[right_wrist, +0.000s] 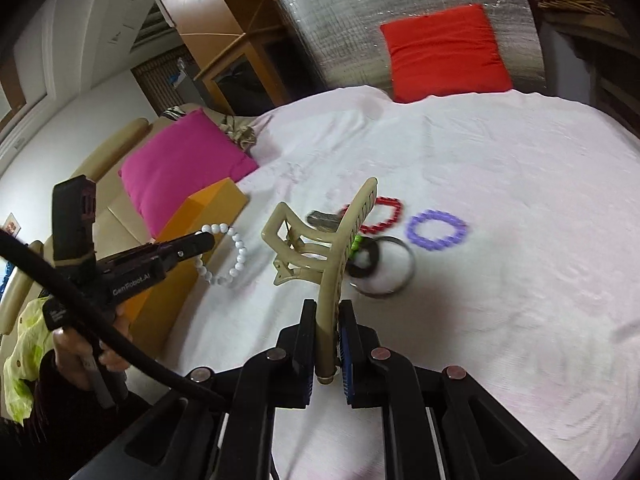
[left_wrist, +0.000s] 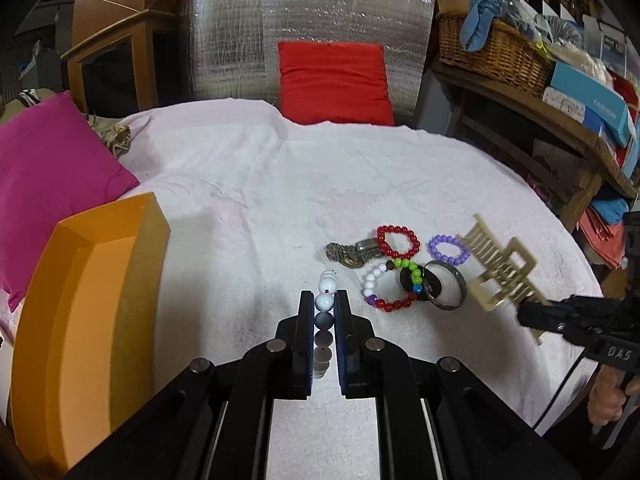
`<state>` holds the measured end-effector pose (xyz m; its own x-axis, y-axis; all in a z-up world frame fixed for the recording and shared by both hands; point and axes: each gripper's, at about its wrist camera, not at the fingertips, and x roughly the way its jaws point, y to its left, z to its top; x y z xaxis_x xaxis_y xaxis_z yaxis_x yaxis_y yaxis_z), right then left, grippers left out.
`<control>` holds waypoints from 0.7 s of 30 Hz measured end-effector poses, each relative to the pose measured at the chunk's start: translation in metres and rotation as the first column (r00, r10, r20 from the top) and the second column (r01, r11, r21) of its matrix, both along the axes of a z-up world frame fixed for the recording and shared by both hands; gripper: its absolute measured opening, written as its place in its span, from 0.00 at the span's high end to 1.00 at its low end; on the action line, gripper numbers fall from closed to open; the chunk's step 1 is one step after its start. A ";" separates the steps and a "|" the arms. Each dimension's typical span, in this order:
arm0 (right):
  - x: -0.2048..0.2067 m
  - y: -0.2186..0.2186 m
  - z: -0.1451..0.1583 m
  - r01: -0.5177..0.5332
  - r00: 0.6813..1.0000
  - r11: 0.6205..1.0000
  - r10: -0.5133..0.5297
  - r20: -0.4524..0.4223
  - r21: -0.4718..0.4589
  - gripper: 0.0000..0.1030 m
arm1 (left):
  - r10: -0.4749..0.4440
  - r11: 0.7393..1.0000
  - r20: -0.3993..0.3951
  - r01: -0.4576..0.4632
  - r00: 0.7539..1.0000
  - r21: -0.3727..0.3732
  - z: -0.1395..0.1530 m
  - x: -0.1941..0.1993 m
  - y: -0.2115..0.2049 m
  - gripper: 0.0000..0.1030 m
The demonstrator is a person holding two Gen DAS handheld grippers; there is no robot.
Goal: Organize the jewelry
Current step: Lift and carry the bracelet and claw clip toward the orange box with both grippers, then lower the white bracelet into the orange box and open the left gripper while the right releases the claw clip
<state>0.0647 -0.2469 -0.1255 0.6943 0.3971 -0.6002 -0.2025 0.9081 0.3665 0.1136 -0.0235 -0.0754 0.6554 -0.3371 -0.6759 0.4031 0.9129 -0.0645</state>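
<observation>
1. The left gripper (left_wrist: 324, 312) pointed down at a slant toward the white towel (left_wrist: 248, 200) on the table. Its two jaws were almost shut, pinching a white bead bracelet (left_wrist: 325, 300).
2. The bracelet hung in the air from the jaws, above the towel and beside the orange box (left_wrist: 92, 280), not touching it.
3. A hand (right_wrist: 92, 348) held the left gripper by its handle from below.
4. The right gripper (right_wrist: 328, 340) also tipped down toward the towel. Its jaws were nearly closed on one arm of a beige hair claw clip (right_wrist: 320, 248).
5. The clip was lifted off the towel and stood up tall between the jaws.
6. The other pieces lay together on the towel: a red bead bracelet (left_wrist: 398, 242), a purple bead bracelet (left_wrist: 449, 249), a many-colored bead bracelet (left_wrist: 394, 286), a dark bangle (left_wrist: 448, 286) and a metal watch (left_wrist: 352, 254).
7. The many-colored bracelet lay over the bangle's edge.
</observation>
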 end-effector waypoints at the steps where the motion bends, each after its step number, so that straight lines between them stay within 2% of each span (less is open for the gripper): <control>1: 0.001 0.003 0.000 -0.004 1.000 1.000 0.004 0.003 0.007 0.89 | 0.007 1.000 0.009 -0.007 1.000 -0.003 0.003 -0.001 0.003 0.91; 7: 0.012 0.037 0.002 -0.041 0.999 0.998 0.040 0.017 0.038 0.89 | 0.076 0.997 0.080 -0.076 0.994 -0.008 0.019 -0.008 0.028 0.91; 13: 0.026 0.075 0.002 -0.096 0.995 0.995 0.095 0.018 0.020 0.89 | 0.172 0.985 0.118 -0.172 0.978 -0.008 0.027 -0.009 0.064 0.91; 17: 0.039 0.101 0.006 -0.128 0.992 0.992 0.128 0.019 0.010 0.89 | 0.261 0.964 0.141 -0.264 0.955 0.004 0.030 -0.009 0.091 0.91; 21: 0.051 0.128 0.015 -0.159 0.987 0.987 0.160 0.035 -0.008 0.89 | 0.358 0.929 0.174 -0.369 0.917 0.035 0.030 -0.011 0.117 0.91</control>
